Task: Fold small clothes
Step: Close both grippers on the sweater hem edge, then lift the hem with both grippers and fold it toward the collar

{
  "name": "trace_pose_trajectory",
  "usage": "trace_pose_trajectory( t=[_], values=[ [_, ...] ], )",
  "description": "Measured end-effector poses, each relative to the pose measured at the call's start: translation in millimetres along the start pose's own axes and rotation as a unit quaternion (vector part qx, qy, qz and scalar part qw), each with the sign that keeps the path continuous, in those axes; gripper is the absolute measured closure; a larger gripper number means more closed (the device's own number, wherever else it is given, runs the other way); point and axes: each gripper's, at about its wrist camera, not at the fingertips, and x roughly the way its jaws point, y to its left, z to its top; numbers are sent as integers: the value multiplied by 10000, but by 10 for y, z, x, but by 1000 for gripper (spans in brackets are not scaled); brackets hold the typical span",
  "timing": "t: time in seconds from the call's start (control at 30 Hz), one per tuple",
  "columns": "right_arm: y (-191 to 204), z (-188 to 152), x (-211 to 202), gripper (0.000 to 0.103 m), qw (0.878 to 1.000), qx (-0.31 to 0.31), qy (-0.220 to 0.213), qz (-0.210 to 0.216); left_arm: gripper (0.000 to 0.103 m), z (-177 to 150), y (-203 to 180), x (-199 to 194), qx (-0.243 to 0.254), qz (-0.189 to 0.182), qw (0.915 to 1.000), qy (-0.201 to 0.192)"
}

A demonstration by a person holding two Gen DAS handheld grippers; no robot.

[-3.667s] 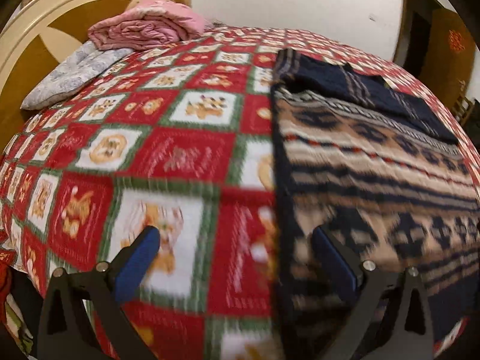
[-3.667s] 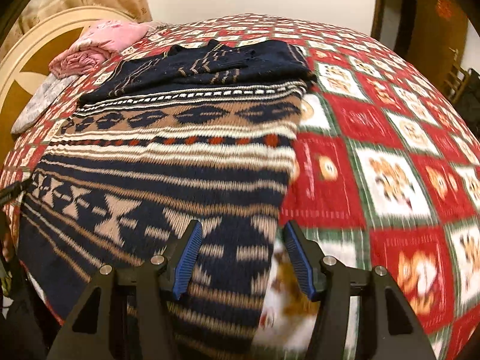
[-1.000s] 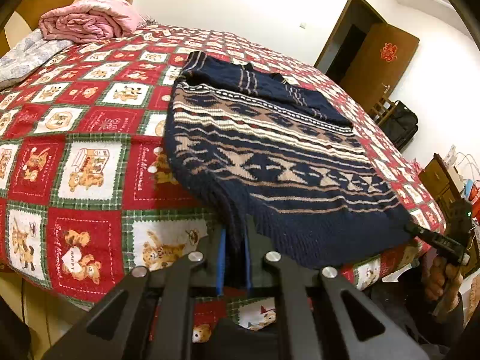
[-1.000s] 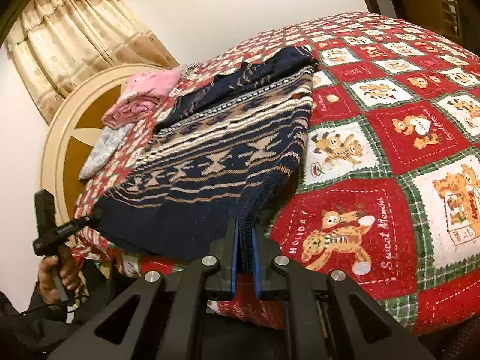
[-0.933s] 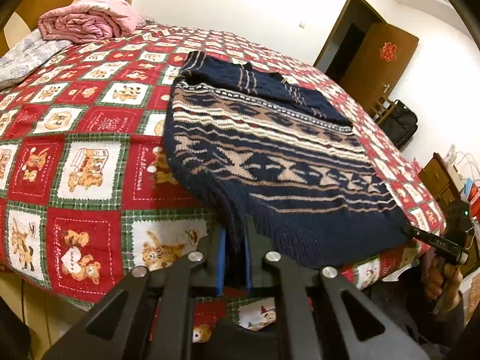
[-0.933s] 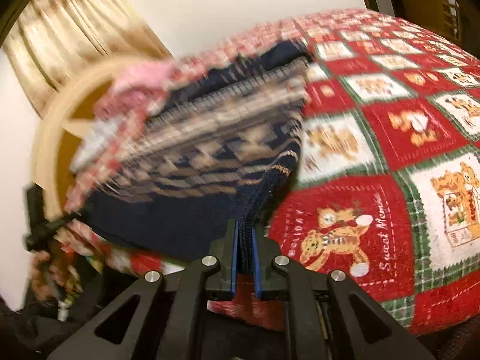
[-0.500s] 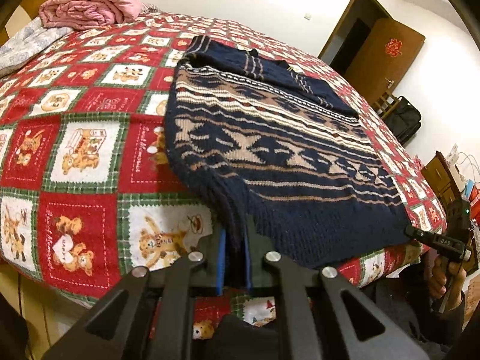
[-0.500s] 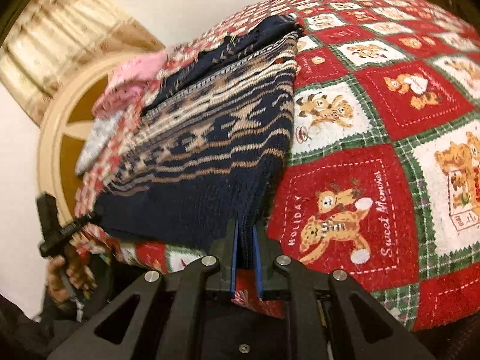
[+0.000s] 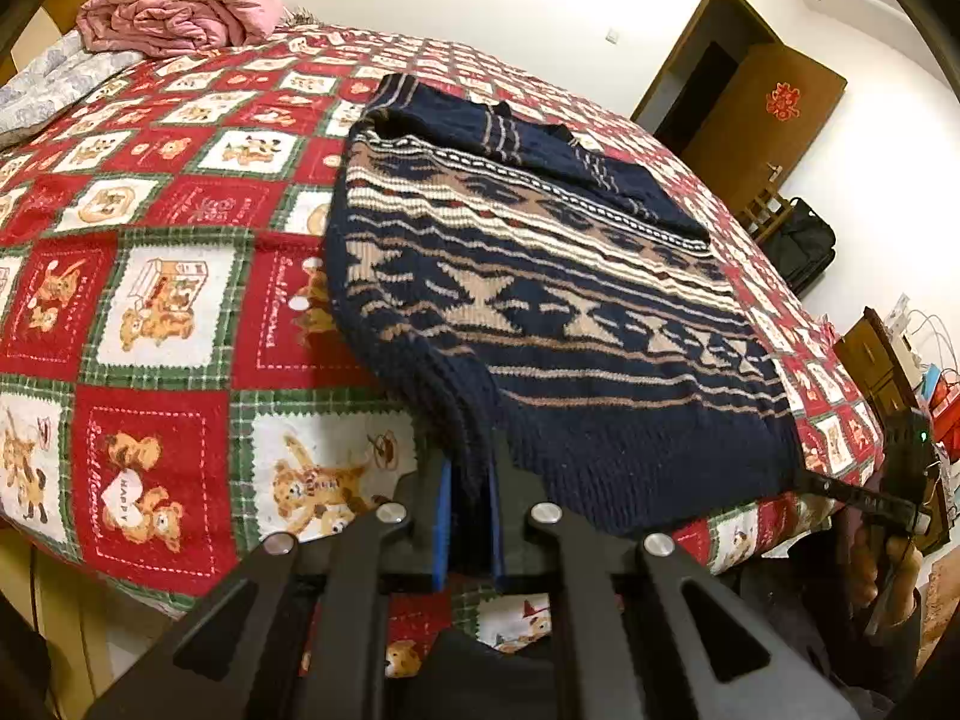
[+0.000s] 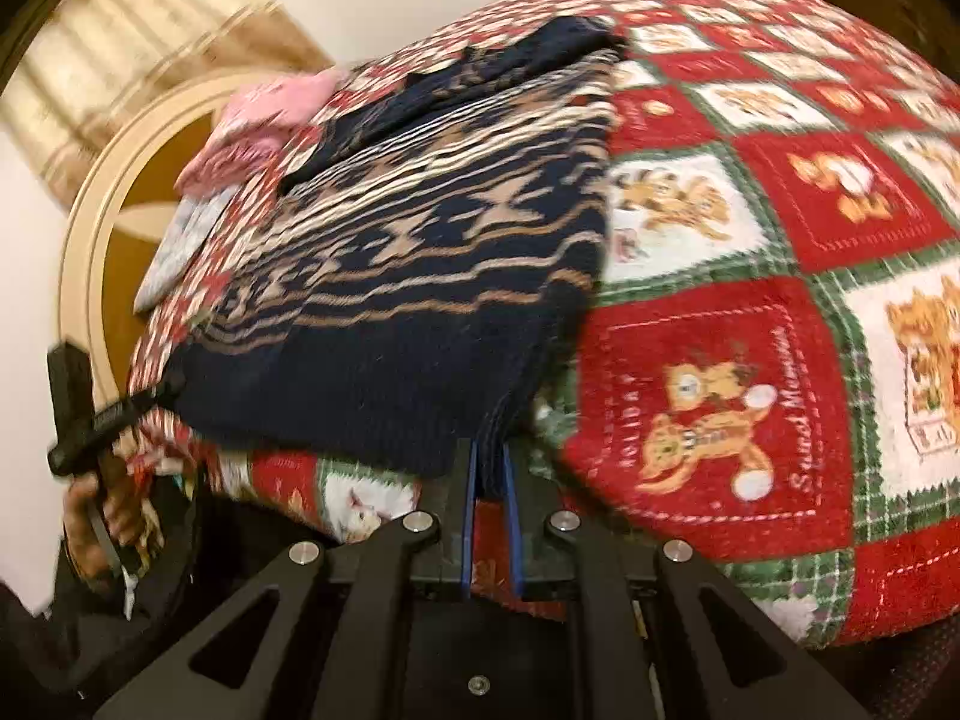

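Bedroom w/ white walls; one bed is covered by a red-green teddy-bear quilt (image 9: 162, 324). One navy-and-tan patterned sweater (image 9: 540, 300) is laid flat on the quilt, hem at the near edge of the bed, sleeves folded across the far end. Two grippers are seen: left gripper (image 9: 468, 480) is clamped on the hem's left corner, right gripper (image 10: 489, 468) on the right corner, blue pads pressed to the knit on both sides. One pink bundle (image 9: 174, 12) and one grey pillow (image 9: 54, 81) are seen at the headboard end. Left view alone shows a brown door (image 9: 762, 114) and a black bag (image 9: 801, 246); right view, blurred, alone shows curtains (image 10: 150, 42) and a round headboard (image 10: 120, 192).
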Motion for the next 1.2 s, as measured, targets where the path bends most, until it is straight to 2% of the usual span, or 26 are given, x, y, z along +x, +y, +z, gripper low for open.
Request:
trace_pose_trajectory(
  t=[0.07,0.2,0.27,0.3,0.33,0.4,0.47,0.53,0.6,0.8,1.0,1.2],
  values=[
    [-51,0,8,94,10000,76,19,8,92,-5,11,22,-11,-8,10000,32],
    [-107,5,-60,93,9980,345,-37,522,92,-13,18,30,-23,11,10000,48],
    [-101,36,-90,77,9973,384,-90,626,92,-10,25,24,-16,18,10000,39],
    [-111,35,-101,61,9970,419,-116,640,92,-10,28,25,-18,11,10000,40],
    [-111,28,-99,58,9969,456,-130,633,92,-12,26,28,-10,19,10000,50],
    [-99,10,-71,58,9972,436,-112,605,92,-19,24,41,-10,25,10000,71],
    [-53,6,-32,65,9986,322,-56,410,92,-19,27,45,-19,20,10000,78],
    [11,4,10,94,9996,159,9,245,92,-18,28,42,-22,12,10000,74],
    [67,-2,-18,96,9999,0,-53,90,92,-6,31,24,-35,-17,10000,52],
    [255,73,-283,97,9985,-256,-408,248,92,137,91,-125,-227,-341,9991,-115],
    [215,327,-428,97,9959,-252,-728,484,92,358,141,-212,-221,-257,9988,-353],
    [283,757,-546,97,9926,-378,-1074,423,93,757,133,-207,-147,-203,9977,-627]
  ],
)
